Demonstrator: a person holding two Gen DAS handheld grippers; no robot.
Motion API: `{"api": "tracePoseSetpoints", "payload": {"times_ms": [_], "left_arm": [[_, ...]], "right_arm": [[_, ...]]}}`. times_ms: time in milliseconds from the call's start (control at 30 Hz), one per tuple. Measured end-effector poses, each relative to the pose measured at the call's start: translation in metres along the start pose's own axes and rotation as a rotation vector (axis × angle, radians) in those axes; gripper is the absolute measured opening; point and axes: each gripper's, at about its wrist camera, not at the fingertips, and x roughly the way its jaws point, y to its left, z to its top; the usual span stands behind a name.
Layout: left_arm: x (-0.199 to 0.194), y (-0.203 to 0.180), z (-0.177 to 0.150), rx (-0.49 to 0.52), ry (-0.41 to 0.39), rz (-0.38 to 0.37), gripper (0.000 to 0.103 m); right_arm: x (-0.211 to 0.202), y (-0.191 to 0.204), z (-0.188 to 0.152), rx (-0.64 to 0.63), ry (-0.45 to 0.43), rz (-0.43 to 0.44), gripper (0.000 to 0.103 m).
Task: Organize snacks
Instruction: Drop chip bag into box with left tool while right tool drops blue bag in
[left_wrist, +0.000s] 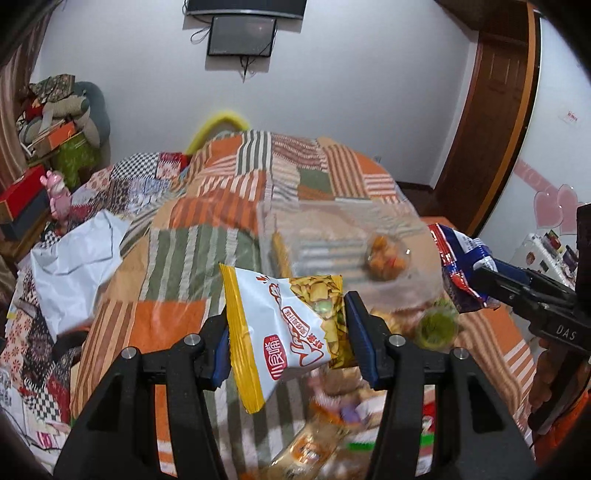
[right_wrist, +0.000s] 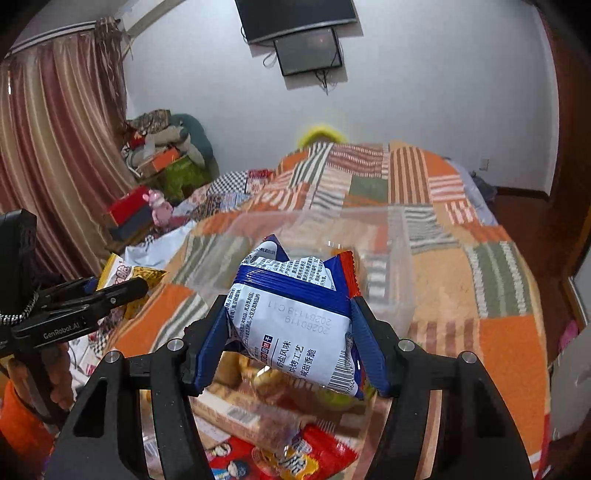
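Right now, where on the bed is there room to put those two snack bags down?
Bare quilt lies right of the clear plastic bin, out to the bed's edge. More stretches behind the bin toward the yellow pillow. It is crowded just below both tools, where the snack pile lies, and at the left by the white bag.

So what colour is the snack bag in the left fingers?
The snack bag is white with a yellow edge and a red logo, seen best in the left wrist view.
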Motion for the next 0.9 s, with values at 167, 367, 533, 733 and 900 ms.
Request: {"api": "tracePoseSetpoints", "payload": {"times_ms": [167, 367, 533, 733, 900], "left_arm": [[0.006, -0.009, 0.018, 0.012, -0.028, -0.016, 0.054], [0.022, -0.012, 0.034, 0.002, -0.032, -0.027, 0.054], [0.045, -0.013, 0.041, -0.004, -0.014, -0.025, 0.054], [0.08, -0.009, 0.043, -0.006, 0.048, -0.028, 0.054], [0.106, -0.008, 0.038, -0.001, 0.095, -0.031, 0.054]], "right_arm": [[0.006, 0.0, 0.017, -0.012, -0.035, -0.007, 0.061], [0.026, 0.001, 0.03, -0.02, -0.031, 0.001, 0.061], [0.055, -0.001, 0.035, -0.026, 0.013, 0.005, 0.061], [0.084, -0.004, 0.036, -0.039, 0.083, 0.023, 0.061], [0.097, 0.0, 0.031, -0.063, 0.115, 0.021, 0.062]]}}
